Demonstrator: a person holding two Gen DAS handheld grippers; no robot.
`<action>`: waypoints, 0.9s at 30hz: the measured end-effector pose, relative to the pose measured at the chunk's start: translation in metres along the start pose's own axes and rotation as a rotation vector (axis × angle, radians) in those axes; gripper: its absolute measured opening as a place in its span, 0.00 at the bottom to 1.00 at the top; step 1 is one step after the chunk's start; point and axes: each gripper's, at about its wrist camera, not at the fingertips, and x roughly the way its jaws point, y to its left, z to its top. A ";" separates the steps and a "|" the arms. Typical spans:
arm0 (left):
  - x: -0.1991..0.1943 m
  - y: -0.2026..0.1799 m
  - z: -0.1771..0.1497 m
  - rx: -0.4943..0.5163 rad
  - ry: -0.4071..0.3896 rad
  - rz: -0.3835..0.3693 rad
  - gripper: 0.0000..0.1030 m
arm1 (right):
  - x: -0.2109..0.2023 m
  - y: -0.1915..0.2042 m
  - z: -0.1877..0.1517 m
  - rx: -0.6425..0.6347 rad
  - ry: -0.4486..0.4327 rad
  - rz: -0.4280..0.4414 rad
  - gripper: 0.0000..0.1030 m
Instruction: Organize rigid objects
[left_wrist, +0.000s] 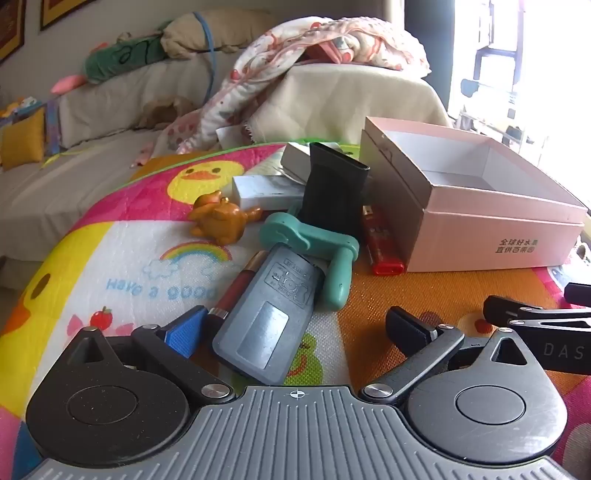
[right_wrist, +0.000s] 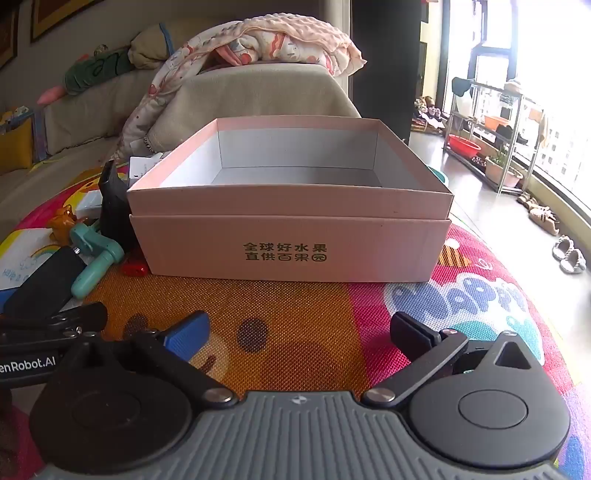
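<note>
An open, empty pink box (right_wrist: 291, 236) stands on the colourful mat; it also shows at the right in the left wrist view (left_wrist: 491, 236). My left gripper (left_wrist: 295, 328) is open, its fingers either side of a grey flat device (left_wrist: 269, 325). Beyond lie a teal handle tool (left_wrist: 314, 247), a red lighter (left_wrist: 380, 243), a black holder (left_wrist: 336, 192), an orange toy figure (left_wrist: 218, 218), a dark red tube (left_wrist: 236, 288) and white boxes (left_wrist: 266, 190). My right gripper (right_wrist: 299, 332) is open and empty, facing the pink box over bare mat.
A sofa (left_wrist: 110, 110) with a patterned blanket (left_wrist: 295, 48) stands behind the mat. The right gripper's finger (left_wrist: 535, 321) shows at the right of the left wrist view. A shelf rack (right_wrist: 491, 136) and slippers (right_wrist: 569, 254) are on the floor at right.
</note>
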 end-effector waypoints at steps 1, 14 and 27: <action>0.000 0.000 0.000 0.007 -0.004 0.005 1.00 | 0.001 0.000 0.000 0.007 0.035 0.005 1.00; 0.000 0.000 -0.001 0.004 -0.007 0.003 1.00 | 0.000 0.000 0.000 0.003 0.014 0.003 1.00; 0.000 0.000 0.000 0.001 -0.006 0.001 1.00 | -0.001 0.001 0.000 -0.001 0.015 0.000 1.00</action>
